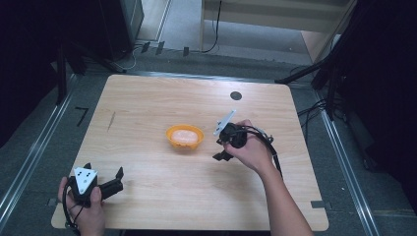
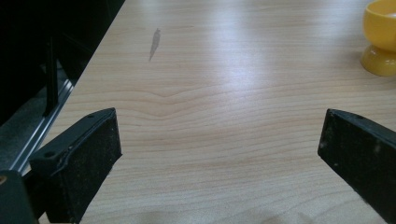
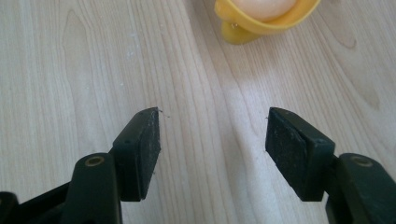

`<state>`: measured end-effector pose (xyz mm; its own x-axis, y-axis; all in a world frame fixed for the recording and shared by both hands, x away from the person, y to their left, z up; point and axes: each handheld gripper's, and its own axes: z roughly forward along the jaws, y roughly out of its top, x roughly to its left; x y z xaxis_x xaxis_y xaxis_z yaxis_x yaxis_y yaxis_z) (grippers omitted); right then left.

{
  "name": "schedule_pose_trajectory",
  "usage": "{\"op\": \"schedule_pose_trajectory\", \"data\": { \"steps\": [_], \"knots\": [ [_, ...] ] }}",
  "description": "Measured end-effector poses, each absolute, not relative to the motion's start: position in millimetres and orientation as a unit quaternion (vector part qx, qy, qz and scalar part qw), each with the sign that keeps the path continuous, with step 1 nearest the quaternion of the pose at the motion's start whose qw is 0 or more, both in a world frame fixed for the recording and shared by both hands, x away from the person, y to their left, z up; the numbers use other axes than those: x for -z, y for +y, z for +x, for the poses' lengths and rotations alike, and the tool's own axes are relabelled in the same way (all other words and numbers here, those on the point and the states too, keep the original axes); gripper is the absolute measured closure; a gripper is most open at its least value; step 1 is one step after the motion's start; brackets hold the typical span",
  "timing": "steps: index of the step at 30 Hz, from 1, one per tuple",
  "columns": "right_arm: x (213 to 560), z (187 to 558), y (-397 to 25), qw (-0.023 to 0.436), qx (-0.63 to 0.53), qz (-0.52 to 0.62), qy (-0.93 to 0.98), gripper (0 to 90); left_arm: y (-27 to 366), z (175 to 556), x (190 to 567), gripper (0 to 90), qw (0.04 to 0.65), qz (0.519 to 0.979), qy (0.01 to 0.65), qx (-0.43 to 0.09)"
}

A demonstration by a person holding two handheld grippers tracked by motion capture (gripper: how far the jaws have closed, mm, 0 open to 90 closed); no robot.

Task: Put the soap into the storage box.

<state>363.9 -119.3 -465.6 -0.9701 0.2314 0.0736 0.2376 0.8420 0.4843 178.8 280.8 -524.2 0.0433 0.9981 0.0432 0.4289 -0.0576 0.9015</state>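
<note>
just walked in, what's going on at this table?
A person holds a gripper in each hand over a wooden table. The right gripper hangs open just beside an orange bowl with something pale inside, holding nothing. The left gripper sits open near the table's front left corner, well apart from the bowl. Nothing is grasped yet.

A: Looking along the right gripper (image 3: 212, 140), jaws spread wide apart, nothing between them but bare wooden table (image 3: 70, 70).

B: Yep, and holding nothing. Yellow bowl (image 3: 261, 21) up at the far edge, slightly right, cut off by the frame, with something pale inside (image 3: 264, 7). Well apart from the jaw tips.
</note>
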Motion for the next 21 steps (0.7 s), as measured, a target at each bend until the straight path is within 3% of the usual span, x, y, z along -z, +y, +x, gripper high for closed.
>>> {"op": "schedule_pose_trajectory", "data": {
  "steps": [21],
  "knots": [
    [479.1,334.0,-156.4,-0.003,0.277,-0.142,-0.95,36.3,279.7,178.6,524.1,0.0,0.371,0.622,0.574,-0.383]
  ]
}}
